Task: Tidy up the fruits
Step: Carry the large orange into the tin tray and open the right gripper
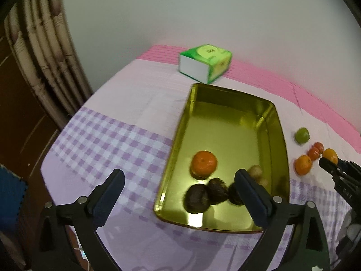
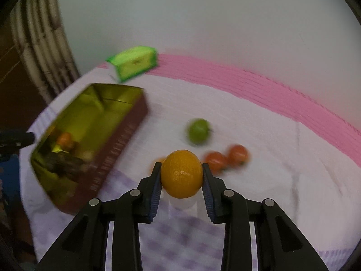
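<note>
Right gripper [image 2: 181, 173] is clamping a yellow-orange fruit [image 2: 181, 173] between both pads, above the cloth beside the gold tin [image 2: 126, 122]. Left gripper [image 1: 179, 178] is gaping wide over the tin, gripping nothing.

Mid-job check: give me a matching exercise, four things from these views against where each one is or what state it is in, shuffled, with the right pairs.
Things:
1. yellow-orange fruit
2. green fruit
3. dark round fruits
4. left tool

Places or states:
A. lying inside the gold tin
B. open, nothing between its pads
C. clamped in the right tool
D. on the cloth, outside the tin

Pairs: 1-C, 2-D, 3-A, 4-B
</note>
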Motion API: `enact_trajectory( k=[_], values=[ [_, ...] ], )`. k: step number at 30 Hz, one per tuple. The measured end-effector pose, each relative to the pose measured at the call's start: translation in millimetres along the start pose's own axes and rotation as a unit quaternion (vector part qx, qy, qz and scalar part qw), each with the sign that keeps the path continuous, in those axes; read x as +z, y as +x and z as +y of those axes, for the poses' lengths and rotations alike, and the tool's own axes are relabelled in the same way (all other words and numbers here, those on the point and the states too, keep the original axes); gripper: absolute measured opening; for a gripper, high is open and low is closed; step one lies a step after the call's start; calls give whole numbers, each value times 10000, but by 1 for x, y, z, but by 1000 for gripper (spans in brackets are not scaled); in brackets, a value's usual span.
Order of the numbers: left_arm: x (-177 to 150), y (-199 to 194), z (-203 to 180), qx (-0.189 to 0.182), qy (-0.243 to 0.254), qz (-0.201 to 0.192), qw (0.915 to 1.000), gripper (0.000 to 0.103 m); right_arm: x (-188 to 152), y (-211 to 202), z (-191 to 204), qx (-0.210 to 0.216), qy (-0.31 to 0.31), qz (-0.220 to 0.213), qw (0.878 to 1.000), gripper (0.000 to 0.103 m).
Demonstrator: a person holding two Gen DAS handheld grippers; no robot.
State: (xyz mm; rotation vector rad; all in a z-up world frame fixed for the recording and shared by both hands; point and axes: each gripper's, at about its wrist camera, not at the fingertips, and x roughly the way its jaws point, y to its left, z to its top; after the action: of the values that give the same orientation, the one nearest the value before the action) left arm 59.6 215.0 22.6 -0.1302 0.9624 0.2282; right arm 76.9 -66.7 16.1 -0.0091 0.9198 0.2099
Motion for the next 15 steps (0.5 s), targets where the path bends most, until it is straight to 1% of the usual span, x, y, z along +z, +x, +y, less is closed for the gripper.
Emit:
enact_trajectory(
  k=[3,8,12,15],
  values=[
    [0,-3,11,104,-144,-19,9998,100,9,1,27,271,-158,-23,9995,34],
    [-4,-6,27,295,-292,4,9991,100,16,10,77,645,-515,53,9966,34],
    [-4,-9,40,327,-511,-9,9982,100,16,24,108,825,-739,183,9937,35],
    [-2,-10,48,292,-685,-29,9972,100,18,35,121,858,-857,256,9923,35]
  ],
)
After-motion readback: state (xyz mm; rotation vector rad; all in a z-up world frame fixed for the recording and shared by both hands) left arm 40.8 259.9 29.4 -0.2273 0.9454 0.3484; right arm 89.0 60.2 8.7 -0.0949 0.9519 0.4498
